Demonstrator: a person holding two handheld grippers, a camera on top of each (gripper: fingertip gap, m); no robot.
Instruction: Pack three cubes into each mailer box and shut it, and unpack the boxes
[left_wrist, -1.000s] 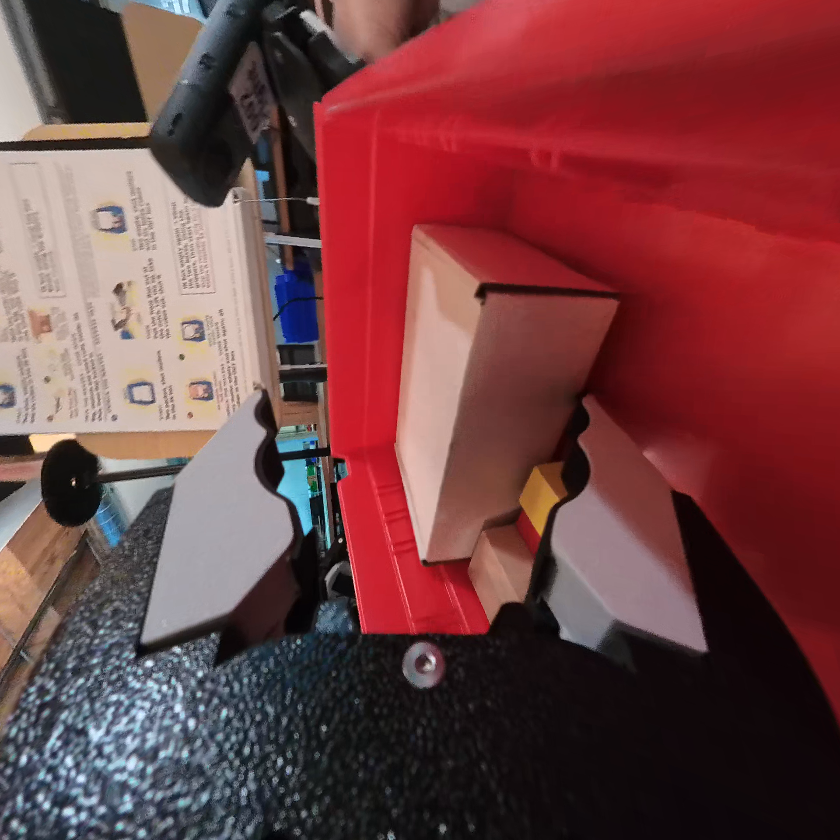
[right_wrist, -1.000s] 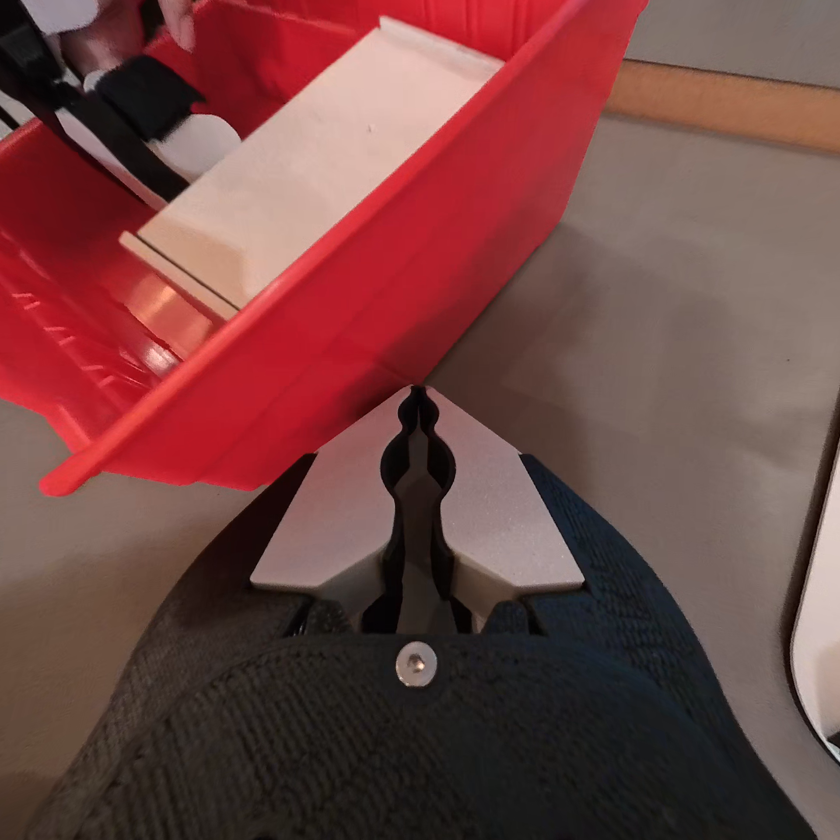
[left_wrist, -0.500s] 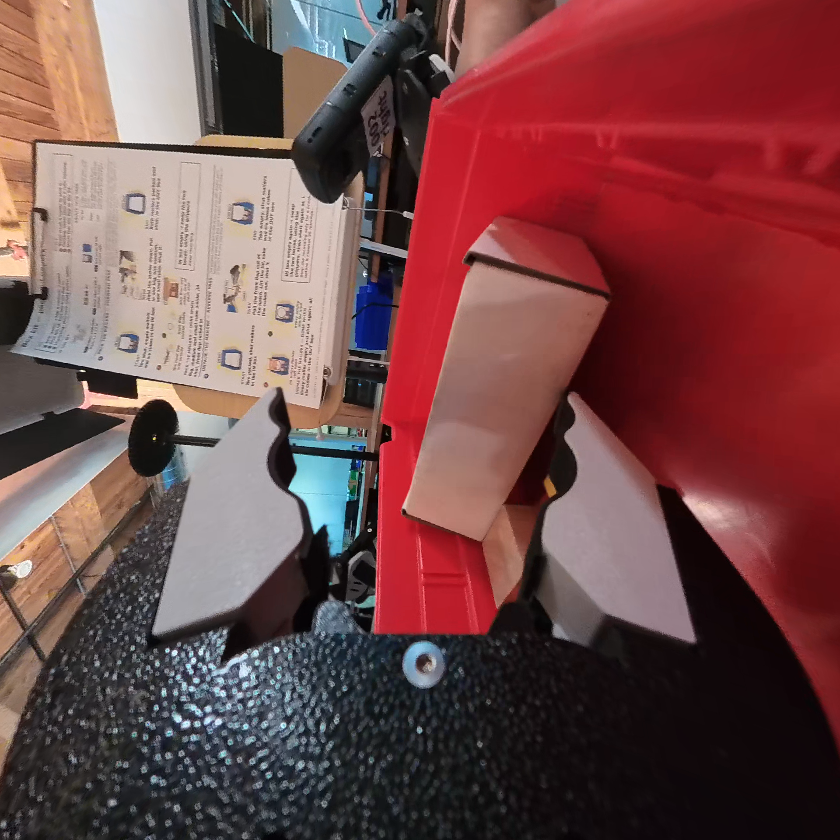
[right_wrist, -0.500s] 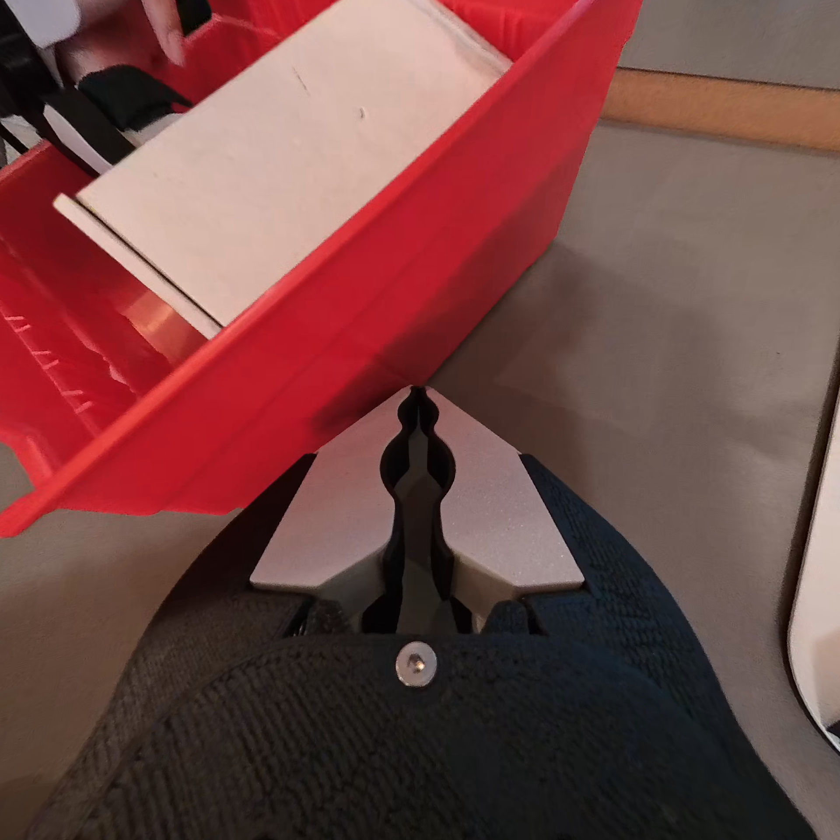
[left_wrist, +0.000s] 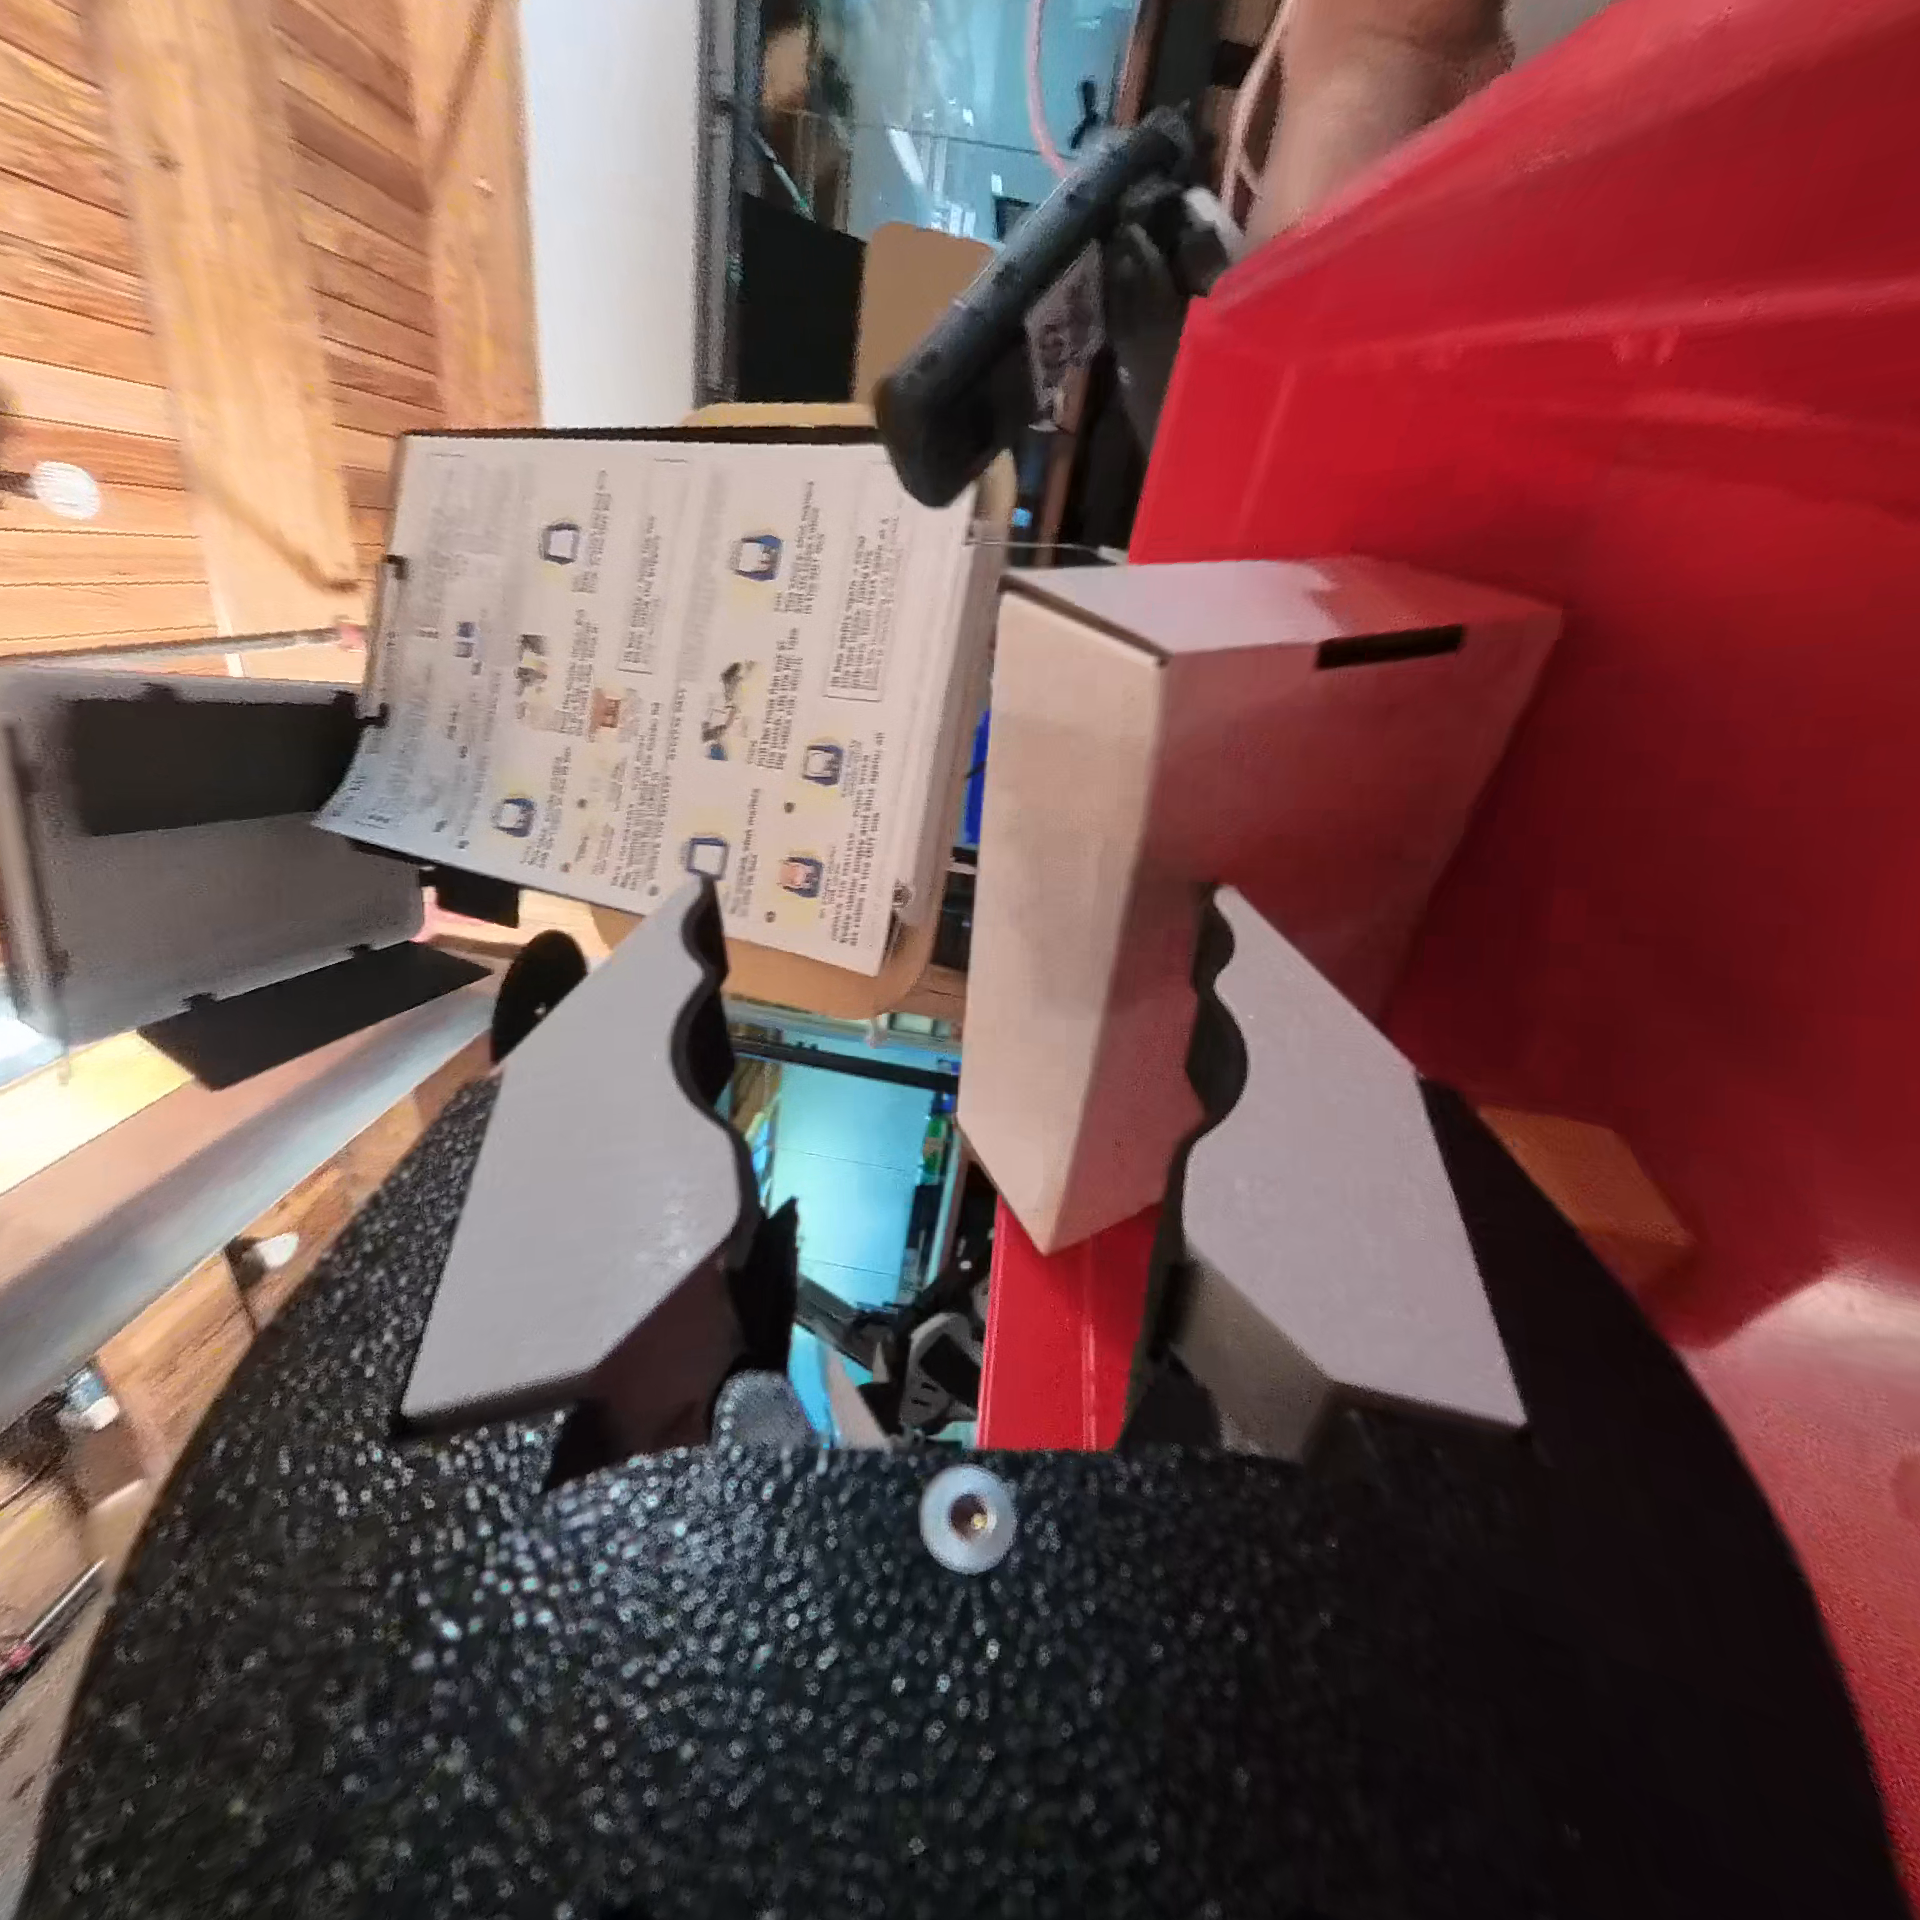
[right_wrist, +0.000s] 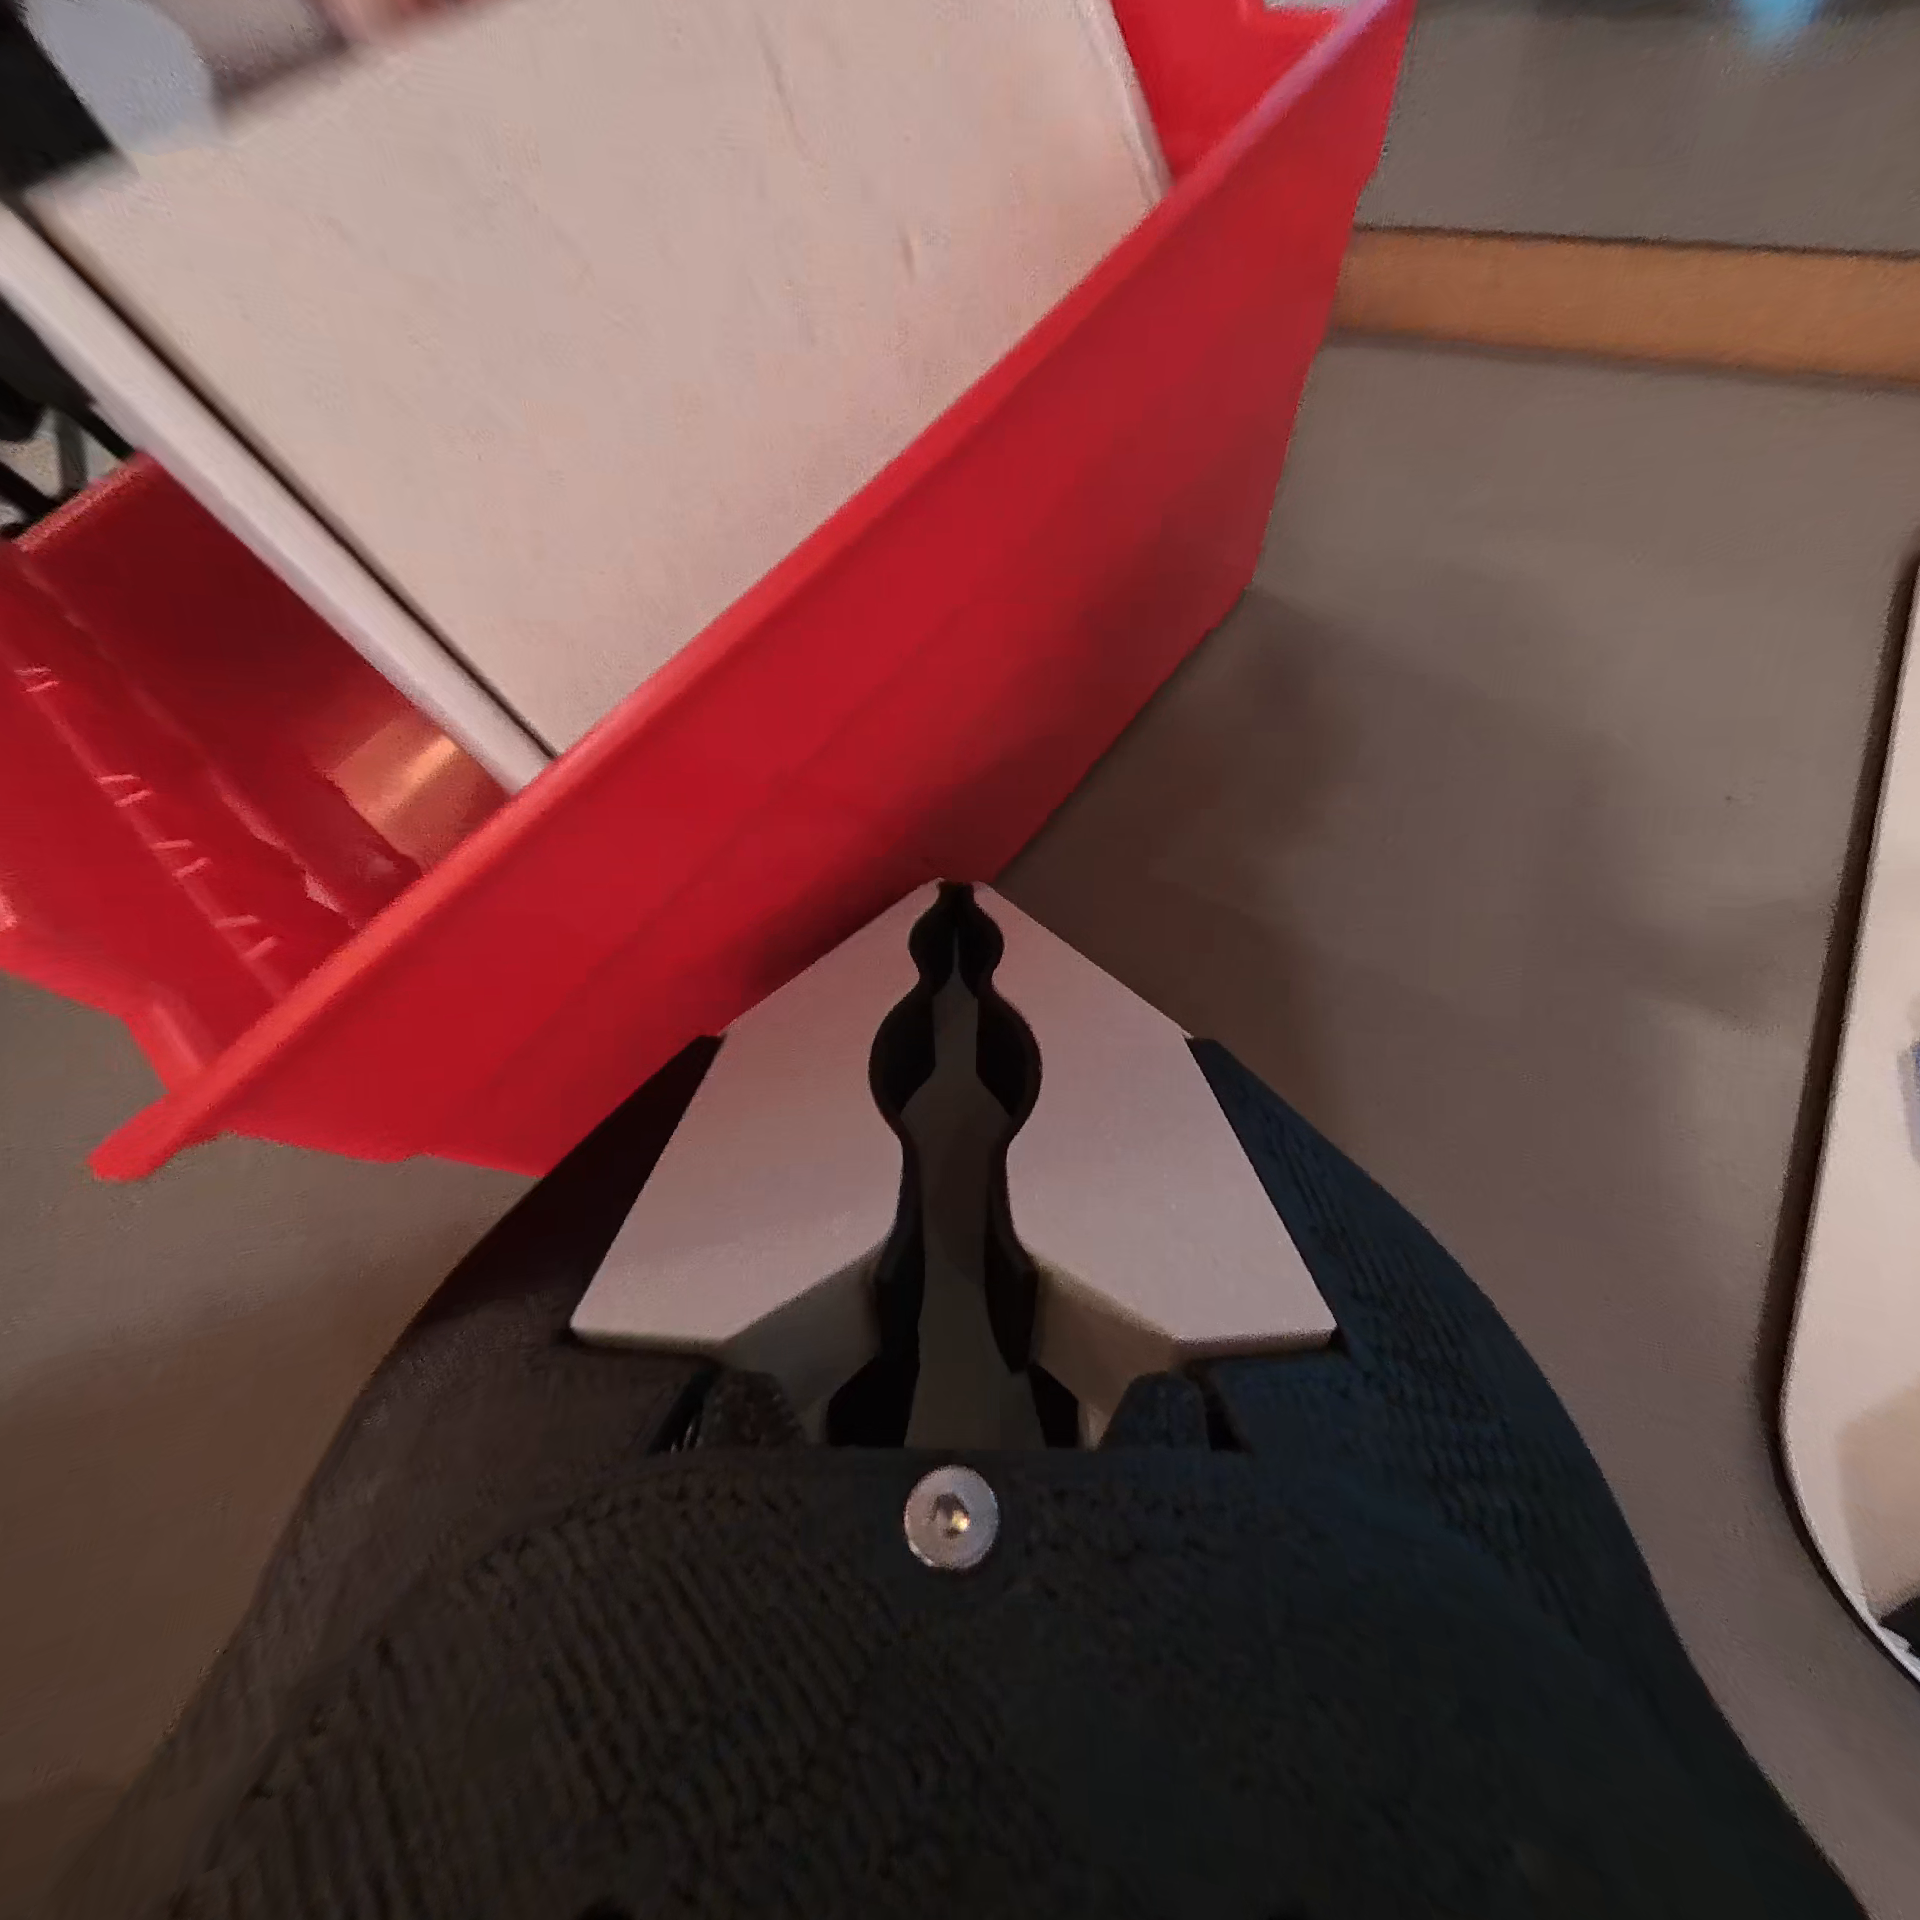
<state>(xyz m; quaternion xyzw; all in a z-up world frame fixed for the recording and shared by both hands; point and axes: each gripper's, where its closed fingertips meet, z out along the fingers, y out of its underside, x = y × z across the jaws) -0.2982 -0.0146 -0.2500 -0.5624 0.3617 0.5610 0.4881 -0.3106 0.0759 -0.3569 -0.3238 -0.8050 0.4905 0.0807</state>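
A closed white mailer box (left_wrist: 1226, 790) stands tilted in the red bin (left_wrist: 1662, 623), its upper end above the rim. My left gripper (left_wrist: 961, 899) is open and rolled sideways. One finger (left_wrist: 1330, 1174) is inside the bin against the box's side; the other finger (left_wrist: 613, 1164) is outside the bin in the air. A wooden cube (left_wrist: 1579, 1195) lies on the bin floor. In the right wrist view the box (right_wrist: 623, 343) leans high over the bin wall (right_wrist: 831, 831), with a brown cube (right_wrist: 416, 779) beneath it. My right gripper (right_wrist: 956, 896) is shut and empty, its tip against the bin's outer wall.
A clipboard with an instruction sheet (left_wrist: 675, 675) stands beyond the bin. A black handle held by a hand (left_wrist: 997, 384) shows above the bin rim. The bin sits on a grey mat (right_wrist: 1507, 831) with a wooden table edge (right_wrist: 1610, 301) behind. A white tray (right_wrist: 1860, 935) lies at the right.
The mailer box has tipped up and risen out of the bin alongside my left gripper's inner finger. My right gripper has stayed shut against the bin wall.
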